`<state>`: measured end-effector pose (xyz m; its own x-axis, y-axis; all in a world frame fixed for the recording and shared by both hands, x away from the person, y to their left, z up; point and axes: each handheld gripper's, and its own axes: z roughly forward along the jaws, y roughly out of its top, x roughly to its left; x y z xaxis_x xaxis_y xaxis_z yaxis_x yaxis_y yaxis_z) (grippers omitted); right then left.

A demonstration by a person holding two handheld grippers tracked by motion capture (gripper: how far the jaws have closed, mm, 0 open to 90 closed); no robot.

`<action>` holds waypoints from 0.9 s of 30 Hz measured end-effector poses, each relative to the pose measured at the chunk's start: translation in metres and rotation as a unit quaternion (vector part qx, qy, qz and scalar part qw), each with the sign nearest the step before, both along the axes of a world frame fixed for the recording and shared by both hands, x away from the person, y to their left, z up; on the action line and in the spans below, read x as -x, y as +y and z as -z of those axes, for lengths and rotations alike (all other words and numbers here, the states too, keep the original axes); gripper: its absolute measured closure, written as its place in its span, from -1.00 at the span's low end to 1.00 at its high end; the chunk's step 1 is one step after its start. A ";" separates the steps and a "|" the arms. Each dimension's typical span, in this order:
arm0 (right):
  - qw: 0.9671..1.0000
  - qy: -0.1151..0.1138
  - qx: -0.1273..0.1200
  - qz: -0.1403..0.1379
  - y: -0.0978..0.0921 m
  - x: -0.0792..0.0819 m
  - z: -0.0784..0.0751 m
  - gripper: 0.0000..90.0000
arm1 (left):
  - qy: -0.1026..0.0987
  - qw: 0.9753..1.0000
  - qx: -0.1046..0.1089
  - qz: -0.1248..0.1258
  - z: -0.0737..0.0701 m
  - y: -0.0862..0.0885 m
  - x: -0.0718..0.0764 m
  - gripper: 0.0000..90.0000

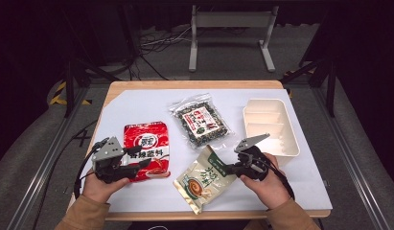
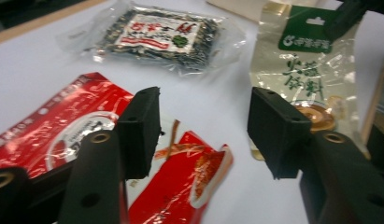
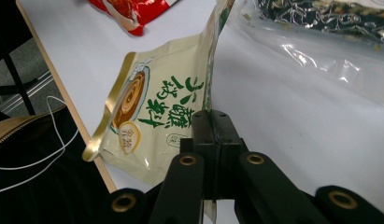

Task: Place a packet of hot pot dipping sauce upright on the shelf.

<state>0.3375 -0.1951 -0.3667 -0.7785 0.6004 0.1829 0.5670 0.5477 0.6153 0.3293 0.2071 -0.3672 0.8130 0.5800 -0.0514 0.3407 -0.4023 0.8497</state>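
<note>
A cream pouch with green lettering (image 1: 204, 179) lies near the table's front edge; my right gripper (image 1: 228, 167) is shut on its right edge, which is lifted off the table (image 3: 189, 107). In the right gripper view the jaws of my right gripper (image 3: 213, 126) meet on that edge. A red snack bag (image 1: 146, 149) lies to the left. My left gripper (image 1: 139, 165) stands open over the red snack bag's lower right corner (image 2: 180, 172), nothing between its fingers (image 2: 143, 130). A clear packet of dark seaweed snack (image 1: 200, 122) lies behind them.
A white compartment tray (image 1: 270, 125) stands at the right of the white table sheet (image 1: 137, 105). The table's wooden front edge (image 3: 63, 93) runs close to the cream pouch. Cables and a metal stand lie on the floor beyond the table.
</note>
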 end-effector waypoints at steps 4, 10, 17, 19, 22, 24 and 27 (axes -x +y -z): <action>1.000 -0.009 -0.003 -0.007 0.004 0.003 -0.008 1.00 | 0.023 1.000 0.011 0.015 -0.001 -0.001 -0.001 0.12; 0.999 -0.030 0.002 -0.019 0.010 0.010 -0.026 1.00 | -0.001 1.000 0.008 0.002 -0.001 -0.001 -0.001 -0.08; 0.998 -0.050 0.009 -0.034 0.018 0.014 -0.042 1.00 | -0.015 1.000 0.003 0.005 0.001 -0.005 -0.003 -0.15; 0.998 -0.056 0.009 -0.039 0.020 0.016 -0.047 1.00 | -0.011 1.000 0.002 0.006 0.001 -0.008 -0.002 -0.11; 0.997 -0.063 0.010 -0.043 0.022 0.017 -0.053 1.00 | -0.014 1.000 -0.002 0.009 0.001 -0.009 -0.002 -0.08; 0.996 -0.069 0.011 -0.048 0.023 0.018 -0.059 1.00 | -0.012 1.000 -0.001 0.008 0.001 -0.009 -0.002 -0.08; 0.996 -0.075 0.014 -0.053 0.024 0.018 -0.065 1.00 | -0.011 1.000 0.002 0.005 0.001 -0.006 -0.003 -0.07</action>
